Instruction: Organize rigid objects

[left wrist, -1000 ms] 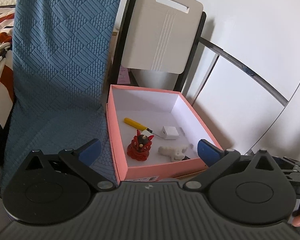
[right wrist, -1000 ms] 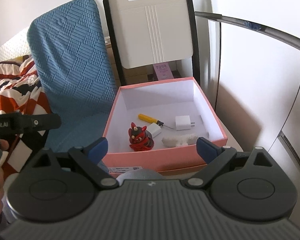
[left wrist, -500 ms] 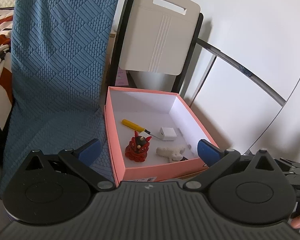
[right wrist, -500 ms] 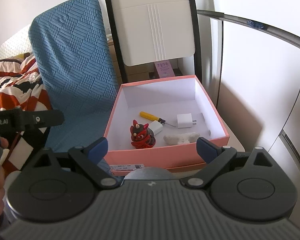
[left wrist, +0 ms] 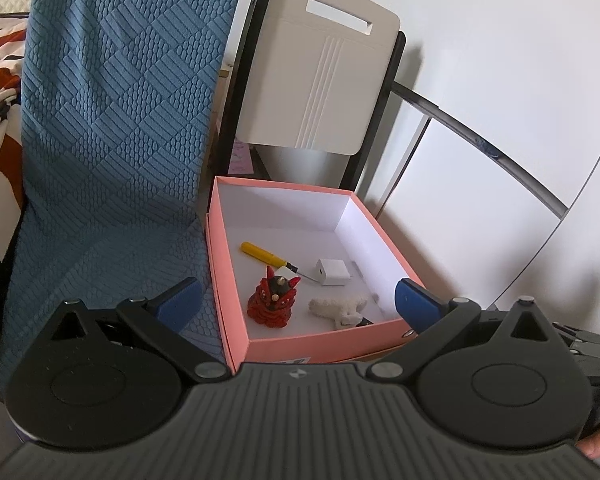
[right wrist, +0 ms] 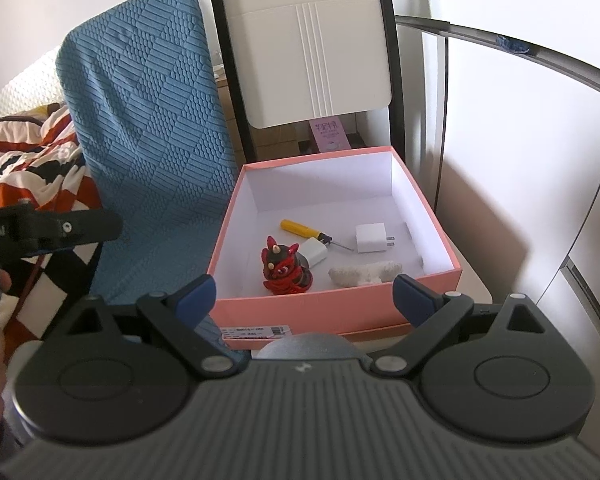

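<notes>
An open pink box [left wrist: 320, 340] [right wrist: 336, 312] holds a red and black figurine [left wrist: 274, 300] [right wrist: 286, 270], a yellow-handled screwdriver [left wrist: 260, 252] [right wrist: 300, 229], a white charger [left wrist: 332, 272] [right wrist: 372, 238], a white fuzzy toy [left wrist: 338, 306] [right wrist: 364, 272] and, in the right wrist view, a second small white adapter [right wrist: 315, 252]. My left gripper [left wrist: 296, 300] is open and empty, held back from the box's near side. My right gripper [right wrist: 304, 294] is open and empty, also short of the box. The left gripper's side [right wrist: 48, 228] shows in the right wrist view.
A blue textured cushion [left wrist: 112, 140] [right wrist: 148, 132] leans left of the box. A white folding chair back [left wrist: 320, 76] [right wrist: 312, 44] stands behind it. A striped blanket [right wrist: 16, 172] lies far left. White cabinet panels [left wrist: 480, 208] stand to the right.
Both grippers have drawn back and risen slightly from the box, so it looks a little smaller and further off. Nothing in the box has moved.
</notes>
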The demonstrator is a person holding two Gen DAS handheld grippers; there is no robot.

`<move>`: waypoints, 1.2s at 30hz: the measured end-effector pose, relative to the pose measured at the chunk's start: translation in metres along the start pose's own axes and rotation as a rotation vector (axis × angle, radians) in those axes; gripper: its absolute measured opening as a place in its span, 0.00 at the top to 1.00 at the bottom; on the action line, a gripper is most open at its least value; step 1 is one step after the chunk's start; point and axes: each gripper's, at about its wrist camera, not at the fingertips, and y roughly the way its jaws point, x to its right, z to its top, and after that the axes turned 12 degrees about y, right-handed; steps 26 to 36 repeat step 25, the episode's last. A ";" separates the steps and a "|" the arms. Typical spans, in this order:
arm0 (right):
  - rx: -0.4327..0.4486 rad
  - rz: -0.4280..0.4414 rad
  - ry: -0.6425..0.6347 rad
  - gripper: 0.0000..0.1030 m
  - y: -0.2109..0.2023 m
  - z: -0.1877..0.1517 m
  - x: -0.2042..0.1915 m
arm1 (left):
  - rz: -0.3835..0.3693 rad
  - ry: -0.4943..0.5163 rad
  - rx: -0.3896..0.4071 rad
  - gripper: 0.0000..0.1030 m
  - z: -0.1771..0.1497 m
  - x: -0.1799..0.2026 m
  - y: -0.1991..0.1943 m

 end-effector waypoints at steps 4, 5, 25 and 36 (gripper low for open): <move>0.001 -0.007 -0.005 0.06 0.001 0.000 -0.001 | -0.001 -0.002 -0.003 0.00 -0.001 -0.001 0.000; 0.000 -0.007 -0.006 0.06 0.001 -0.001 -0.001 | -0.001 -0.003 -0.003 0.00 -0.001 -0.001 0.001; -0.021 0.000 -0.007 0.06 0.004 -0.001 -0.003 | -0.014 -0.007 -0.015 0.00 0.001 -0.002 0.003; -0.021 0.000 -0.007 0.06 0.004 -0.001 -0.003 | -0.014 -0.007 -0.015 0.00 0.001 -0.002 0.003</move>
